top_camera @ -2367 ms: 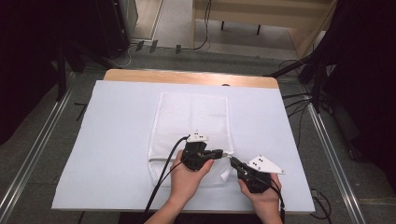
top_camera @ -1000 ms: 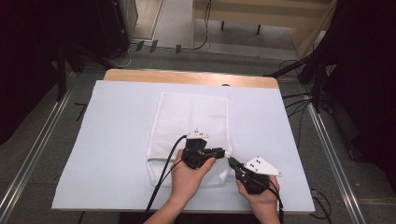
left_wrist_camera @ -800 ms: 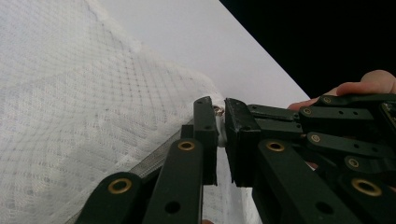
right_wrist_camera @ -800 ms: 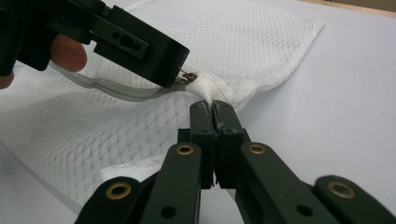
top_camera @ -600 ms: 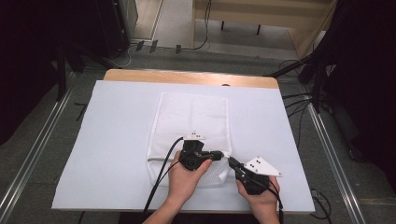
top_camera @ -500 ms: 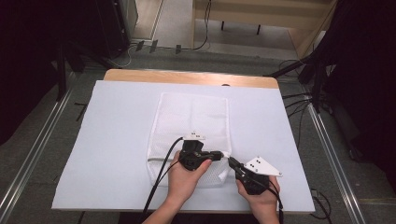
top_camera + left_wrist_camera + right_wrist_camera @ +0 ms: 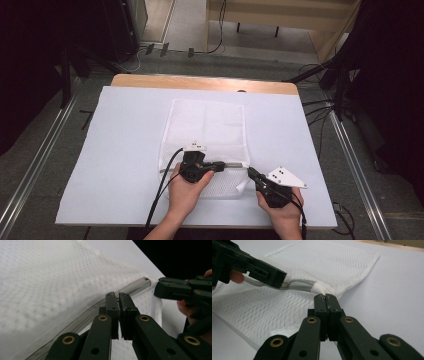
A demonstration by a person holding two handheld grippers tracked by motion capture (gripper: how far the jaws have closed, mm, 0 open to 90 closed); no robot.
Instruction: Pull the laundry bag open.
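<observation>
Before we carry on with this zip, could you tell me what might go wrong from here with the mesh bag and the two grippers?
1. The left gripper pinches only the small zip pull; it may slip free when tugged.
2. The right gripper holds just the corner of the mesh laundry bag by the zip's end; a hard pull could drag the fabric out.
3. The zip curves over bunched mesh, so the slider might snag.

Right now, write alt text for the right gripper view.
The right gripper is shut on the corner of a white mesh laundry bag beside the zipper's end, on a white table cover. The left gripper pinches the zipper pull.
</observation>
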